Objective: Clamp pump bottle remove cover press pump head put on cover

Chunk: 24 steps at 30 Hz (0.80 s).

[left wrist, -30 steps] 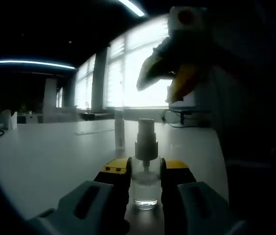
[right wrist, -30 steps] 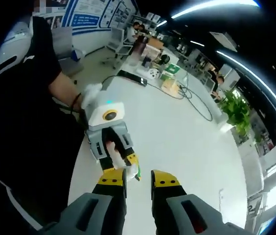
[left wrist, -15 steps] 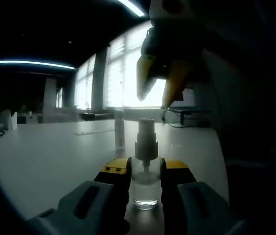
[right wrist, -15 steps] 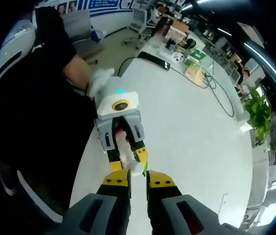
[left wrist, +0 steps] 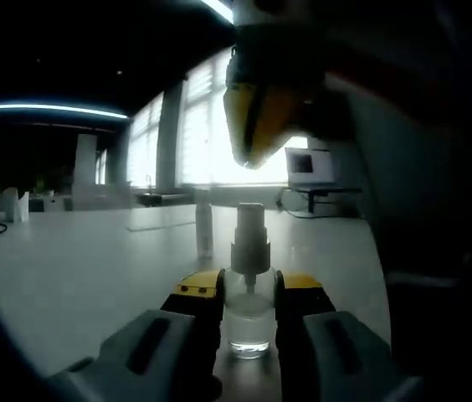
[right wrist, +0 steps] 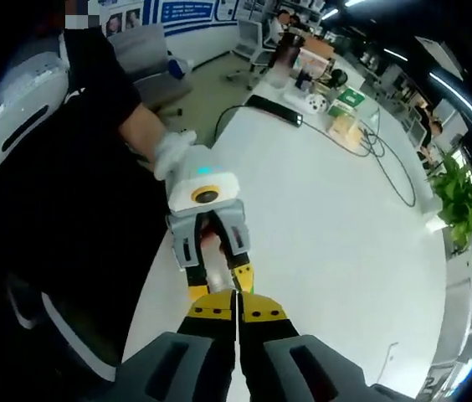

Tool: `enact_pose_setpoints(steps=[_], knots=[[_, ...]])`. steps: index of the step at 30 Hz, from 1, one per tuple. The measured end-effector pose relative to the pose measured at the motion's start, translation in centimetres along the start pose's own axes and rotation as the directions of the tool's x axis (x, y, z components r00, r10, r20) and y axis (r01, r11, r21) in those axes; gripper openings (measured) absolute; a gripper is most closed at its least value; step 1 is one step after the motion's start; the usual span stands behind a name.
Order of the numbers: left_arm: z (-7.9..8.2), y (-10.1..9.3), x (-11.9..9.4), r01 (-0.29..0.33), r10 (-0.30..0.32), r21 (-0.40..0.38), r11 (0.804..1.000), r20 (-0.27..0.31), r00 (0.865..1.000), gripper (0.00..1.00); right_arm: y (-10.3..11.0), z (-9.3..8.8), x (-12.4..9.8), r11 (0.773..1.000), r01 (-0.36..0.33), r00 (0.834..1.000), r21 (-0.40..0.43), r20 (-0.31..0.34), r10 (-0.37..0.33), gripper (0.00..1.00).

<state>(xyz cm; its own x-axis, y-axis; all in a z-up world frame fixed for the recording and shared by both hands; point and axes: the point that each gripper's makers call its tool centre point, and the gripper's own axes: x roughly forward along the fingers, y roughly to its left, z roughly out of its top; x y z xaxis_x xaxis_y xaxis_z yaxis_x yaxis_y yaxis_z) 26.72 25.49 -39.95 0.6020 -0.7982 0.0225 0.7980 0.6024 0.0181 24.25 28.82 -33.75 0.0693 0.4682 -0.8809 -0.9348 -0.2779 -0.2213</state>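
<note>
**Pump bottle clamped, second gripper overhead**

In my left gripper view, the left gripper [left wrist: 248, 306] has its yellow-tipped jaws closed against both sides of the small clear plastic pump bottle [left wrist: 248, 318]. The bottle stands upright on the white counter [left wrist: 77, 268], a little clear liquid in its base. Its grey pump head [left wrist: 250, 239] is bare, nozzle at the top. The slim clear cover [left wrist: 205, 222] stands upright on the counter just beyond the bottle, toward 11 o'clock of it, apart from it.

The right gripper [left wrist: 257, 121] hangs above the pump head at 12 o'clock, yellow tips pointing down, not touching it. Bright windows [left wrist: 219, 117] sit behind.

In my right gripper view, the right gripper [right wrist: 236, 311] has its jaws pressed together with nothing between them. Just past its tips, at 12 o'clock, I see the left gripper [right wrist: 219, 280] from above, held by a person's white-gloved hand [right wrist: 173, 151]. The bottle itself is too hidden here to make out.
</note>
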Motion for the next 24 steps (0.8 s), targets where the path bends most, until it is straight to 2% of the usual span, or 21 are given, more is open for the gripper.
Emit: enact_pose_setpoints(steps=[3,8,13,18,24], knots=[[0.0,0.0,0.0,0.001,-0.001,0.000,1.000,0.000,1.000,0.15,0.1,-0.7,0.3,0.999,-0.003,0.999,-0.038,-0.051,0.001,0.00],[0.0,0.0,0.0,0.001,-0.001,0.000,1.000,0.000,1.000,0.15,0.2,-0.8,0.8,0.999,-0.022,0.998,-0.045,-0.065,0.019,0.00],[0.0,0.1,0.0,0.002,-0.002,0.000,1.000,0.000,1.000,0.15,0.5,-1.3,1.2,0.996,-0.033,0.994,-0.077,-0.106,0.025,0.00],[0.0,0.0,-0.1,0.003,-0.003,0.002,1.000,0.000,1.000,0.15,0.4,-1.0,1.2,0.997,-0.031,0.995,-0.076,-0.097,0.023,0.00],[0.0,0.1,-0.1,0.004,-0.004,0.002,1.000,0.000,1.000,0.15,0.7,-1.2,1.5,0.996,-0.052,0.992,-0.073,-0.121,0.042,0.00]])
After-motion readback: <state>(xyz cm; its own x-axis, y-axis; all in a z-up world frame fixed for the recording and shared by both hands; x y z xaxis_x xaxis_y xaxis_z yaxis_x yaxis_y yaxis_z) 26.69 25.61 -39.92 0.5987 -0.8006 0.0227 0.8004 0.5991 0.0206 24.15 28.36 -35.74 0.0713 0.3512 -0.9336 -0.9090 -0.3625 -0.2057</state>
